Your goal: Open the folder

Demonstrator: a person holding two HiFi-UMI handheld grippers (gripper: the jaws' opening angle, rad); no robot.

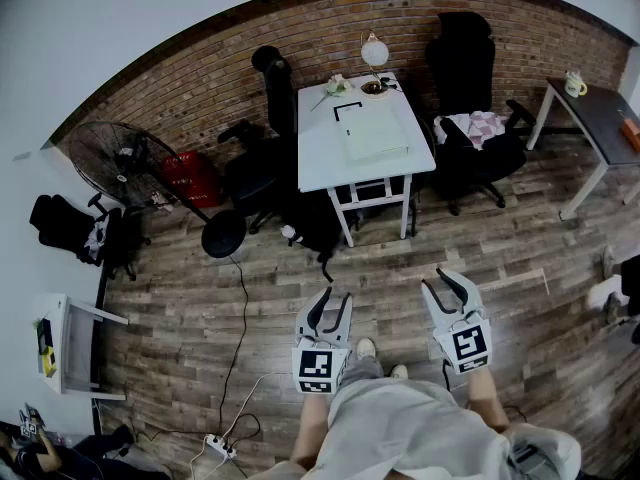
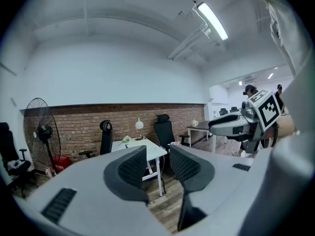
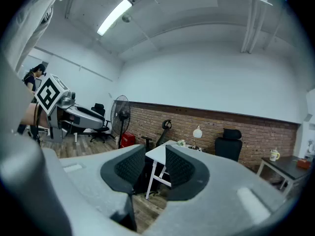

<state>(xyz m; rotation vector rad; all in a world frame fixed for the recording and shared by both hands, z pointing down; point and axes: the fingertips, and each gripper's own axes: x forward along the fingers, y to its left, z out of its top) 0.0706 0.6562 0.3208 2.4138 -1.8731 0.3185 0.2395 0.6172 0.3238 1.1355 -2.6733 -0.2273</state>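
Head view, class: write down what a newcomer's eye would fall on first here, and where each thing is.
The white table stands out against the brick wall at the far side, with a pale folder lying flat on it and a round lamp at its back edge. Near the bottom, the left tongs and right tongs are open and empty above the wooden floor, well short of the table.

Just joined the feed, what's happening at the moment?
A person stands some way back from the white table, holding a gripper in each hand. The left gripper and the right gripper both point toward the table, jaws apart with nothing between them. The pale folder lies closed on the table, and neither gripper is near it yet.
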